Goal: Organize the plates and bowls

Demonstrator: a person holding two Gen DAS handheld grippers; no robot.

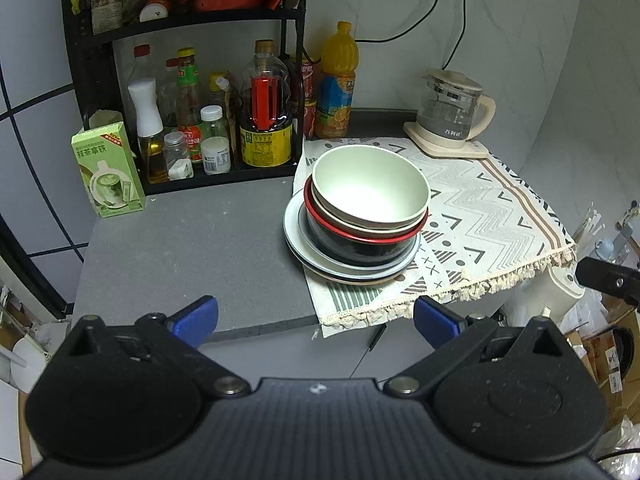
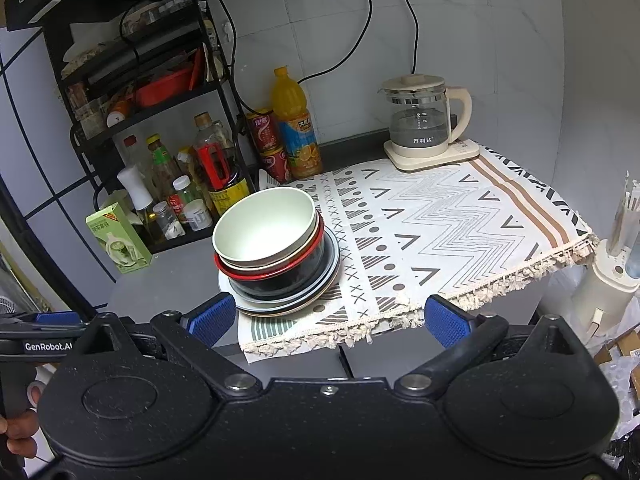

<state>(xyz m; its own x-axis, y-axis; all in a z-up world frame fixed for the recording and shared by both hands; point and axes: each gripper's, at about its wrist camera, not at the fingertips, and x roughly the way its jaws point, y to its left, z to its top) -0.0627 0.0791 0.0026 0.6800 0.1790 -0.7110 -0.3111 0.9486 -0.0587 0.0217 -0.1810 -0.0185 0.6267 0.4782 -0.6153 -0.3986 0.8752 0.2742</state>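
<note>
While both the left gripper point(image 1: 316, 320) and right gripper point(image 2: 330, 318) hang wide open and empty, the nested bowls point(image 1: 370, 188) on stacked plates point(image 1: 294, 236) at the cloth's point(image 1: 500, 208) corner look rigid, smooth, likely breakable, best pinched at the rim.

The plates point(image 1: 316, 256) under the bowls point(image 1: 370, 188) show rims only — their count unclear; bottle labels on the rack point(image 1: 80, 64) are too small to read; the rack's top is cut off.

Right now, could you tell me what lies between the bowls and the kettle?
Only bare patterned cloth lies between the bowls and the kettle, clearest in the right wrist view.
</note>
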